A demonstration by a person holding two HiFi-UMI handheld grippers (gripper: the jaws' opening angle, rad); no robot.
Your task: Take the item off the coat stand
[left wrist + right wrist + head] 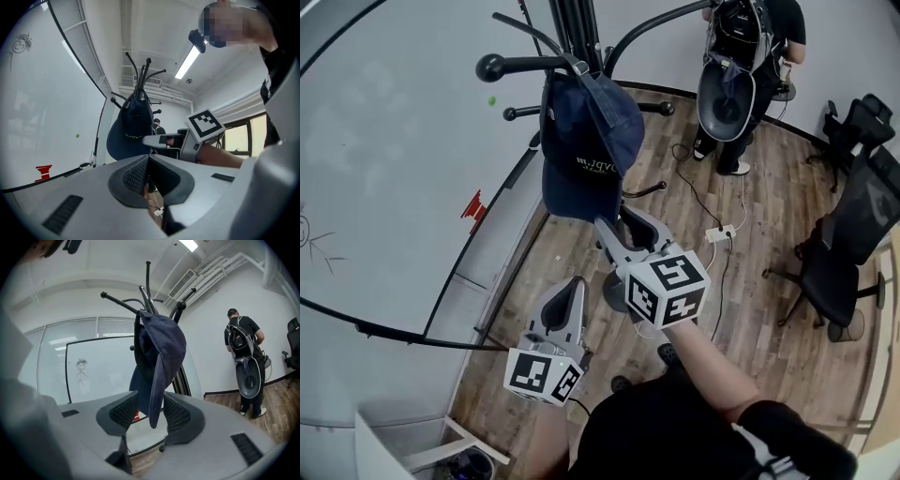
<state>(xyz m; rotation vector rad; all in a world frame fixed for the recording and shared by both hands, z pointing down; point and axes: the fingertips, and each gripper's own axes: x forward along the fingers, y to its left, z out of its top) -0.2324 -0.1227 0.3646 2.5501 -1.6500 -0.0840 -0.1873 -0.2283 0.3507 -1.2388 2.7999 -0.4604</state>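
Head view: the cap (pixel 586 141) hangs from a coat stand (pixel 577 28) hook, long axis vertical, brim pointing down.
Left gripper view: the left gripper (pixel 149 161) has its jaws closed together, empty.
Right gripper view: the right gripper (pixel 151 411) has its jaws wide apart, with the brim between them, unclamped.

office corner with a wood floor, white walls and black chairs.
a wood-plank floor (pixel 759 291) meets a white wall (pixel 394 112) that carries a small red mark (pixel 474 205). a whiteboard (pixel 98 376) bears a stick-figure drawing. black office chairs (pixel 848 253) stand along the floor's right edge. a white power strip (pixel 719 233) with trailing cables lies mid-floor. a person (pixel 750 56) wearing a backpack stands at the far wall. a strip light (pixel 190 61) glows on the ceiling, and a bright window (pixel 236 140) is off to one side.
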